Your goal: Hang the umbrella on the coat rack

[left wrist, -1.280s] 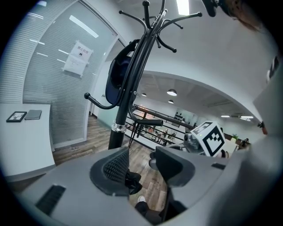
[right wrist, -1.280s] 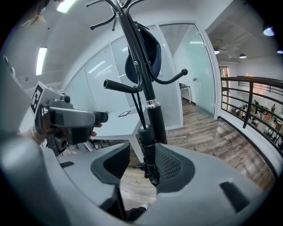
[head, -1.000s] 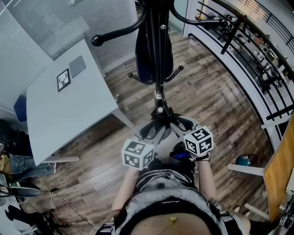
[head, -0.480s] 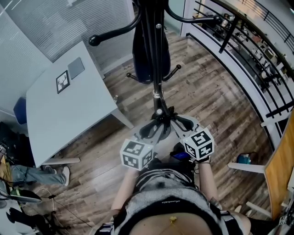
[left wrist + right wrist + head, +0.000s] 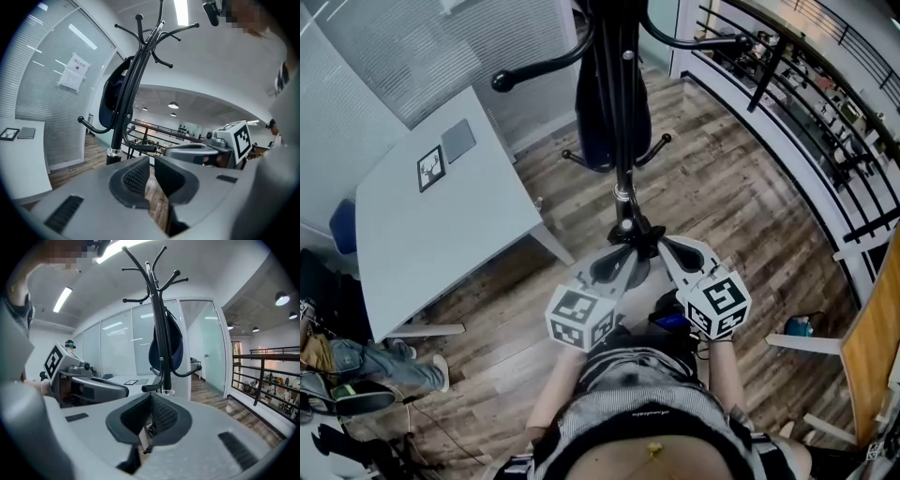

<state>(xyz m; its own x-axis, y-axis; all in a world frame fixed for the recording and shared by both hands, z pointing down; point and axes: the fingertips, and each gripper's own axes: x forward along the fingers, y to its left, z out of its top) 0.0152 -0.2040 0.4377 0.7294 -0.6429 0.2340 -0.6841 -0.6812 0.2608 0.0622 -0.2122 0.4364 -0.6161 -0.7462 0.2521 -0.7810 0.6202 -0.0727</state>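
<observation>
The dark blue umbrella (image 5: 602,117) hangs folded against the pole of the coat rack (image 5: 622,192), just as it did a second ago. Both the left tool (image 5: 626,257) and the right tool (image 5: 668,247) have just been closing and are now clenched on nothing, just short of the rack. The right one has risen nearer the camera.

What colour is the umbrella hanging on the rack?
The umbrella is dark blue; the right gripper view shows it best.
</observation>
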